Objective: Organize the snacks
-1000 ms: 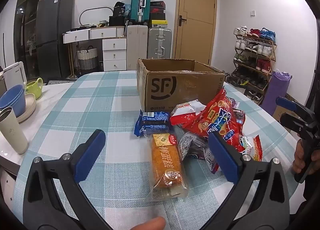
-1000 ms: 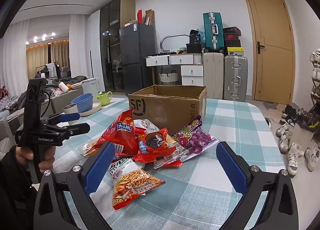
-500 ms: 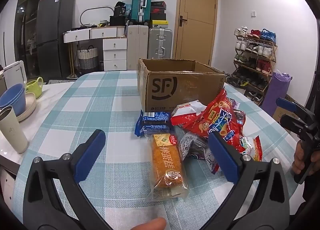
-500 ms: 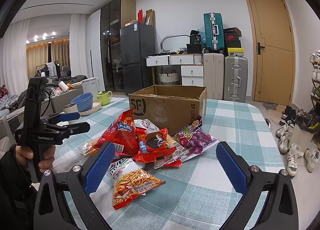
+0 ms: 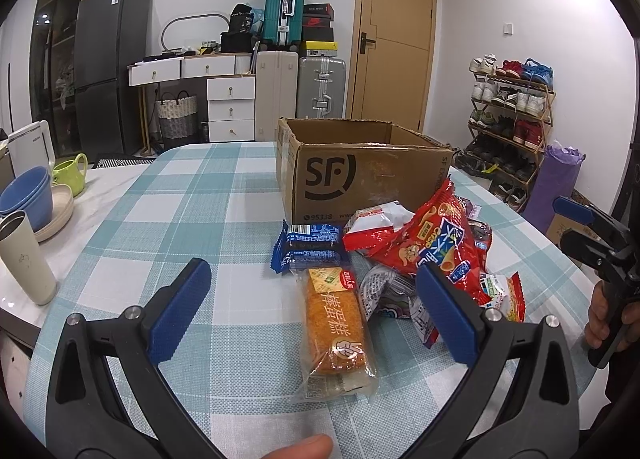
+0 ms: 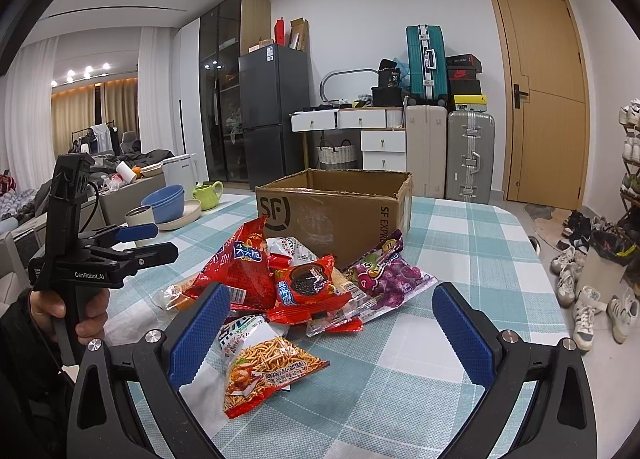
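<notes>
Your table [image 5: 168,195], under a teal and white check cloth, carries everything listed here.

Cardboard box [image 5: 360,175]: open at the top, printed "SF", standing upright at the middle of the table, just behind the snack pile.

Snack pile: heaped against the box's near side. Its items, large to small:
- Red chip bag [image 5: 432,243], tilted up, the tallest item in the pile, its top near the box wall.
- Purple grape candy bag [image 6: 384,275], at the pile's right edge in your right wrist view.
- Cake in a clear wrapper [image 5: 336,323], lying flat and lengthwise, nearest your left gripper.
- Noodle snack bag [image 6: 264,371], orange and red, lying flat, nearest your right gripper.
- Red cookie bag [image 6: 308,287], resting on top of the pile's middle.
- Blue biscuit pack [image 5: 308,247], flat on the cloth, just behind the cake.

Your left gripper [image 5: 316,315]: jaws spread wide, holding nothing; the cake lies between the blue pads, untouched.

Your right gripper [image 6: 332,335]: jaws spread wide, holding nothing; the noodle snack bag lies just beside its left pad.

At the table's left edge, well apart from the snacks: stacked blue bowls [image 5: 24,195], a green mug [image 5: 72,175], a cream tumbler [image 5: 26,259].
</notes>
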`<state>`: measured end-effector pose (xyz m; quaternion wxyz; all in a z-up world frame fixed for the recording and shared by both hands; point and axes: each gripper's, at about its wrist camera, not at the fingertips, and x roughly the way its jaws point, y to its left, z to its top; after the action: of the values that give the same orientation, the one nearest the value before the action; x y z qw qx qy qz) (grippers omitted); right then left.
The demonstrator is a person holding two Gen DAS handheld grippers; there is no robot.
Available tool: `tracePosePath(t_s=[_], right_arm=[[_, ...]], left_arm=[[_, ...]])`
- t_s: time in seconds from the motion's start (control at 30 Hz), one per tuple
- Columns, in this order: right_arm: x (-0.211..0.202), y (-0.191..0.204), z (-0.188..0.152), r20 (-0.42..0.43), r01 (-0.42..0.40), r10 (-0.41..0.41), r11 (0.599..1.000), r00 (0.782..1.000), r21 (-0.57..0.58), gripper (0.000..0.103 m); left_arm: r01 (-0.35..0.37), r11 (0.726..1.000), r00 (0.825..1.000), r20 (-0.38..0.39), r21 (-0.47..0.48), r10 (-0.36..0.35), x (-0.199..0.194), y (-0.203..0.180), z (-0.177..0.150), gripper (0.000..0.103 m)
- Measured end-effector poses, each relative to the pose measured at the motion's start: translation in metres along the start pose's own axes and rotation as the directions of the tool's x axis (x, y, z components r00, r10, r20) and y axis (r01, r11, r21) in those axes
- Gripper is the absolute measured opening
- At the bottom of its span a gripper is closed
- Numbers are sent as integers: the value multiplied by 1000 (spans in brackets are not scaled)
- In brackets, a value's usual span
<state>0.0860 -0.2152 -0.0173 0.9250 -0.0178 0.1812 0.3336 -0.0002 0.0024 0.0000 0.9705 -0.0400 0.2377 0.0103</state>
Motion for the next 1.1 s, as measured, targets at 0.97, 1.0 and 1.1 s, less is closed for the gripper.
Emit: tracePosePath(t_s=[0.97,1.0,1.1], right_arm=[[4,-1,-1,-1,0,0,1000,1000,3,103],[4,-1,-1,-1,0,0,1000,1000,3,103],[4,-1,-1,-1,0,0,1000,1000,2,103]], left_arm=[[1,1000,1000,1,-2,-1,0,1,0,102],[2,1000,1000,0,-2,-2,0,1,0,102],[1,1000,1000,1,-3,-1,0,1,0,102]])
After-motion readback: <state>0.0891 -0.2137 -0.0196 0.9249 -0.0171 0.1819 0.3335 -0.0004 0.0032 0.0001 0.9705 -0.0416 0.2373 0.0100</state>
